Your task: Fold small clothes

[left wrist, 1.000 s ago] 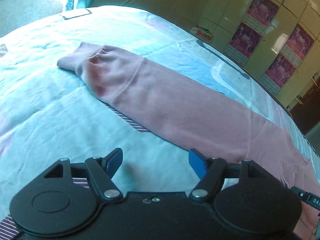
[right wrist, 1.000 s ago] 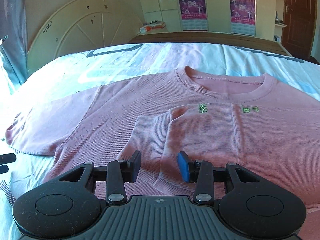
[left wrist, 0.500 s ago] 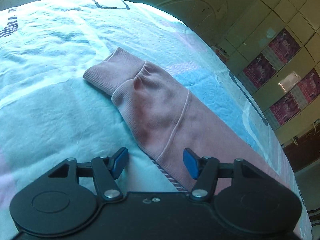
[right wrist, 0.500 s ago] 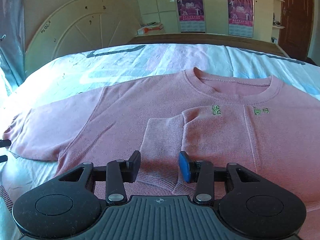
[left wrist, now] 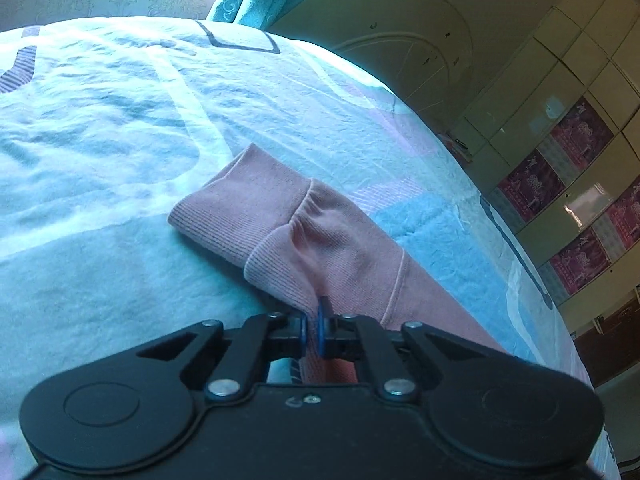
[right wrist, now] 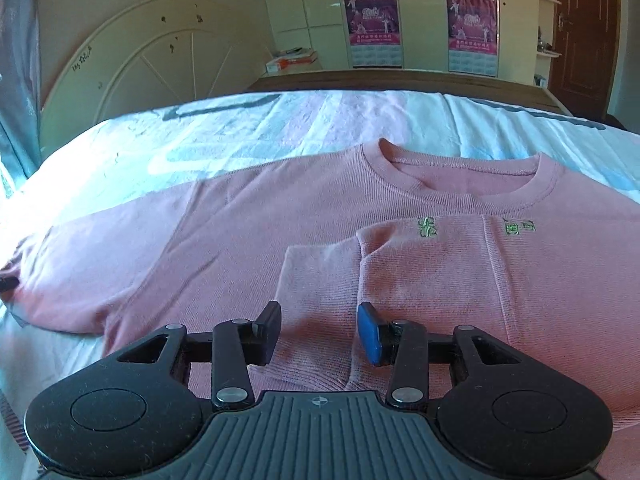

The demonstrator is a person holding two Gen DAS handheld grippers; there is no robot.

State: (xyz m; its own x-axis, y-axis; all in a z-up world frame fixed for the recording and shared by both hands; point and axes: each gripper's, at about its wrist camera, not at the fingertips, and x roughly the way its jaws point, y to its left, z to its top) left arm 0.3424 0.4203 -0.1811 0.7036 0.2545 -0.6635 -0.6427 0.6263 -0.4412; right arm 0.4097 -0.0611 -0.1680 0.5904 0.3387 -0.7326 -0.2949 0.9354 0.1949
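A pink sweater [right wrist: 260,216] lies flat on the bed, neck hole toward the far side. Its right sleeve [right wrist: 420,264] is folded across the chest, cuff near the middle. The left sleeve [left wrist: 320,236] stretches out over the sheet, its ribbed cuff [left wrist: 240,208] lying flat. My left gripper [left wrist: 312,326] is shut on the near edge of that sleeve, just behind the cuff, with a pinch of pink fabric between the blue pads. My right gripper [right wrist: 318,330] hovers open over the folded cuff on the chest, nothing between its fingers.
The light blue patterned bedsheet [left wrist: 100,140] spreads to the left of the sleeve. A cream headboard [right wrist: 152,64] stands behind the bed, wardrobe doors with posters [right wrist: 372,16] beyond. A brown door [right wrist: 580,32] is at the far right.
My left gripper slid along the sleeve toward the cuff and closed on the sleeve's edge. The right gripper stayed over the chest, open as before.
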